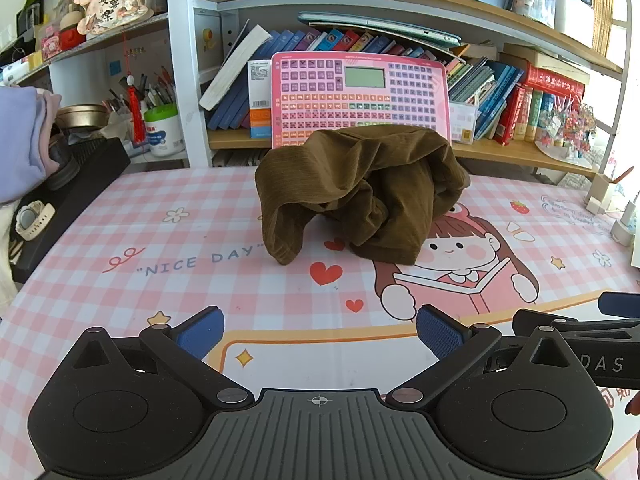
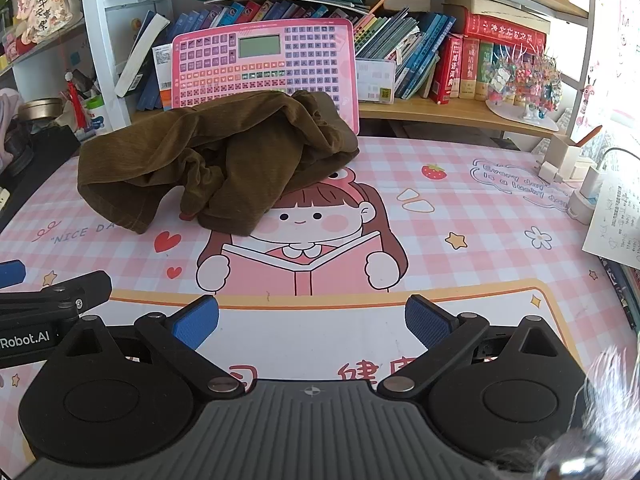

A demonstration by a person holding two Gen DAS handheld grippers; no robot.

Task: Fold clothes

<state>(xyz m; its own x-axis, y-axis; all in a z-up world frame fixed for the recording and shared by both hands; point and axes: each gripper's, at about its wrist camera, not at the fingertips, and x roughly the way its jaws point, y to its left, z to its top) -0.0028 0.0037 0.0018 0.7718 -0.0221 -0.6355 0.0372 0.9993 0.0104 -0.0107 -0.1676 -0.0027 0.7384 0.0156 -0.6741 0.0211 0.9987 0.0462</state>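
Corduroy-brown garment (image 1: 360, 192): crumpled in a heap at the far middle of the pink checked desk mat (image 1: 120, 248) — just in front of the pink keyboard toy (image 1: 358, 96).
Long axis: runs left to right; no clear end or direction shows.
Left gripper (image 1: 320, 332): spread wide, empty, well short of the cloth.
Right gripper (image 2: 312, 322): spread too — nothing held.

The brown garment (image 1: 360, 192) lies bunched, so its inner folds hide its shape. It covers the lower edge of the pink keyboard toy (image 1: 358, 96) behind it and the cartoon girl's hat on the desk mat (image 2: 460, 208). A purple cloth (image 1: 20, 140) is cut off at the left edge. A blurred furry thing (image 2: 592, 432) fills the right wrist view's lower corner.
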